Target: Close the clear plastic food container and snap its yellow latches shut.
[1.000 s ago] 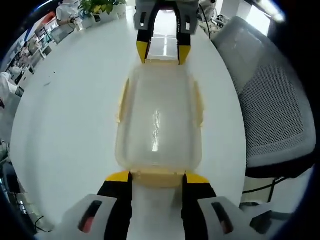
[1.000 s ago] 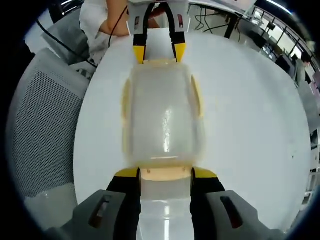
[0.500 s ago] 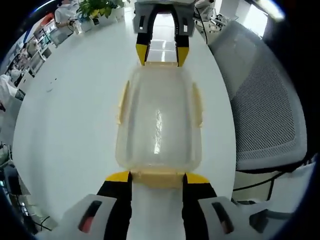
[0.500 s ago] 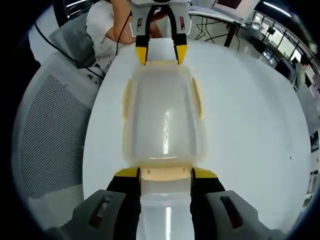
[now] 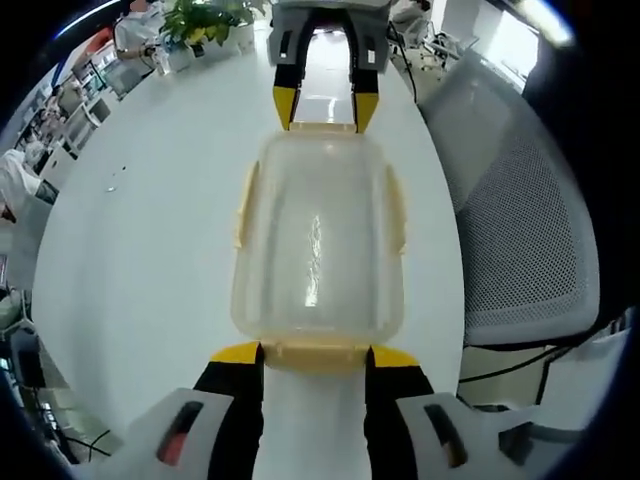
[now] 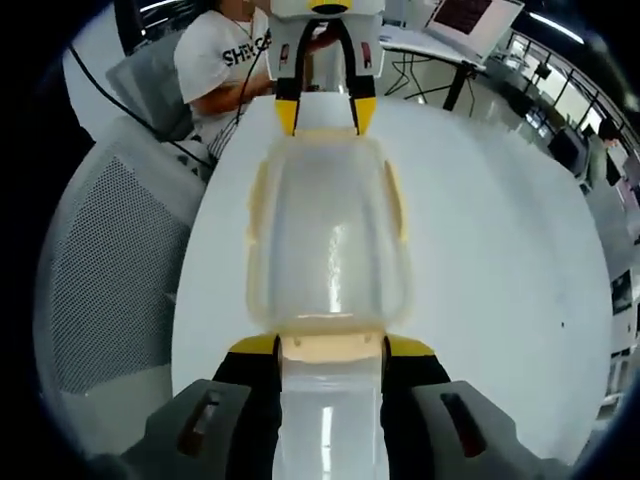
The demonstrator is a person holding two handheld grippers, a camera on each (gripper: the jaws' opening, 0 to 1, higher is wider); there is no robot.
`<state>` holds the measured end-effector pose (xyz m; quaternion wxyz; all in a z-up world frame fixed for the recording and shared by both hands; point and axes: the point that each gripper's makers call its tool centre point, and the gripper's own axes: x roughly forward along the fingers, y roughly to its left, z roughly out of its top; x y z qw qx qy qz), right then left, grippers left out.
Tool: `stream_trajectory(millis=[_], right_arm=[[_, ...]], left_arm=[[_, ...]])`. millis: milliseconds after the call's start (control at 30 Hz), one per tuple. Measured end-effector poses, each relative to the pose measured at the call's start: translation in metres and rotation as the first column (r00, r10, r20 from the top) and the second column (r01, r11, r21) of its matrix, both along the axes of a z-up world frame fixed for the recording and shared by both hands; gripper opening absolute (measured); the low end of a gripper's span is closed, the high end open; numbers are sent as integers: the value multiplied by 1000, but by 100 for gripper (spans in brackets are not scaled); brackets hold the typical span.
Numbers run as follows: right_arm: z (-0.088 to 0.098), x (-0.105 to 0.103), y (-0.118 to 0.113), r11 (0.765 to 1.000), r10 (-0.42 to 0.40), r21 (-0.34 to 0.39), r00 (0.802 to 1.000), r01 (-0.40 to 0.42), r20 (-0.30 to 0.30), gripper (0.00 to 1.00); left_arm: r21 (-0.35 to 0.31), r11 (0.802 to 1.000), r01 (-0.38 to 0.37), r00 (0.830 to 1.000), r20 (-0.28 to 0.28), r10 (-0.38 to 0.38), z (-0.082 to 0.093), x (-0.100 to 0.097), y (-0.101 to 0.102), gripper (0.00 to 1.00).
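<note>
The clear plastic food container [image 5: 318, 240] has its lid on and runs lengthwise between my two grippers. Pale yellow latches lie along its long sides [image 5: 243, 205] [image 5: 397, 210]. My left gripper [image 5: 315, 355] is shut on the container's near end, its yellow-tipped jaws flanking the end latch. My right gripper [image 5: 320, 105] holds the far end the same way. In the right gripper view the container [image 6: 328, 240] sits between my right gripper [image 6: 330, 347] at the bottom and my left gripper [image 6: 325, 115] at the top.
A white table [image 5: 150, 200] lies under the container. A grey mesh chair [image 5: 520, 220] stands beside it, and a potted plant [image 5: 200, 20] is at the far end. In the right gripper view a mesh chair [image 6: 110, 270] and a seated person in a white T-shirt [image 6: 225, 60] are close by.
The table and chairs have slid behind the container in both views, so the cameras have moved. The container keeps its place between both pairs of jaws, and both grips are unchanged.
</note>
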<state>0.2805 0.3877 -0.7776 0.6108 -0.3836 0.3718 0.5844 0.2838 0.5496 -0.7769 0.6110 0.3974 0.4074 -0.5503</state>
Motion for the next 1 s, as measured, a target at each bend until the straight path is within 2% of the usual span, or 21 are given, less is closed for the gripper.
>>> stream_trajectory(millis=[433,1000], right_arm=[[-2,3,-7,1000,6,-6,1000,-6,-19,35],[-2,3,-41,1000,3,-28,1000,-4,-26,35]], left_arm=[[-13,1000,-9,1000,-15,8,-1,-1,-6,34],[-43,999,-11,1000,-29,10,-5,1,-41,33]])
